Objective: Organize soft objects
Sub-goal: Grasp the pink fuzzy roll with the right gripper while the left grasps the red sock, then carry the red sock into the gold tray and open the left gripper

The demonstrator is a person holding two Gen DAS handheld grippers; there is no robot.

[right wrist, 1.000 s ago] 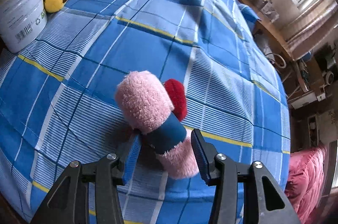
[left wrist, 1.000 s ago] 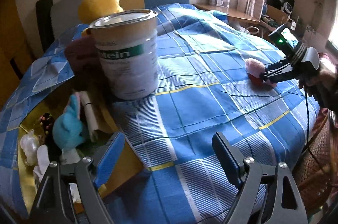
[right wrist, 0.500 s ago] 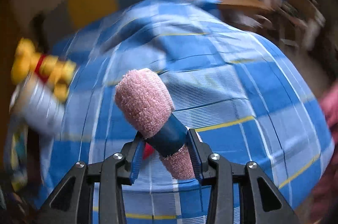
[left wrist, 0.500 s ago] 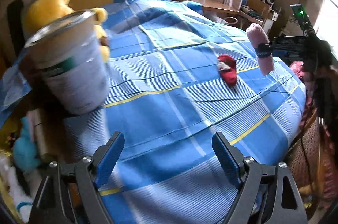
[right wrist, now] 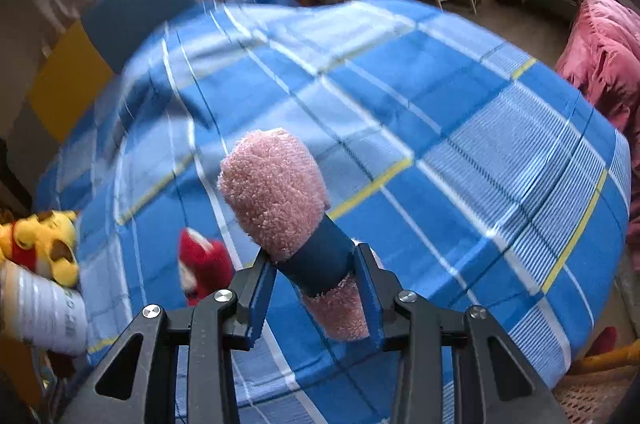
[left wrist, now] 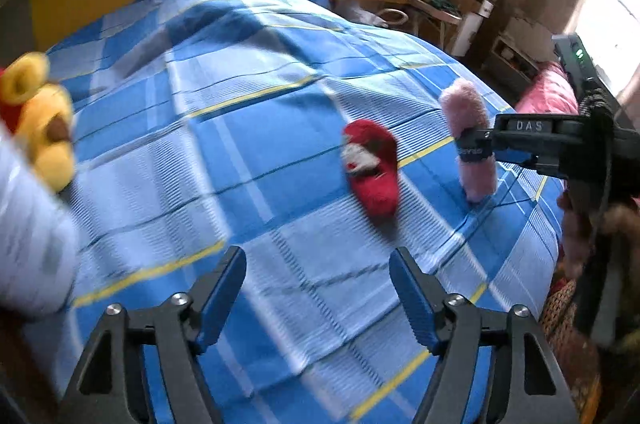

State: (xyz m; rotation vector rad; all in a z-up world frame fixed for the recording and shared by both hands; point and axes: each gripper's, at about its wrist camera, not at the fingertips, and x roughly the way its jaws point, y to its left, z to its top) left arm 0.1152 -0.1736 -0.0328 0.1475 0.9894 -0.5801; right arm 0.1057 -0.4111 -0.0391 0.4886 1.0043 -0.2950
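While my right gripper (right wrist: 316,290) clamps the fuzzy pink roll with a dark blue band (right wrist: 276,196) at that band, lifted clear of the blue plaid bedspread (right wrist: 460,144), my left gripper (left wrist: 318,290) hangs over the cloth with nothing between its fingers, which have just been narrowing. In the left wrist view the small red plush toy (left wrist: 374,168) lies on the bedspread at one o'clock from that gripper, with the yellow stuffed bear (left wrist: 42,120) at ten o'clock beside a blurred white can (left wrist: 28,244).

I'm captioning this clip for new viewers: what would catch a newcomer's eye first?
First, the pink fuzzy roll with its dark blue band, clamped in the right gripper above the blue checked bedspread. Next, the red plush toy lying on the bedspread ahead of the open, empty left gripper.
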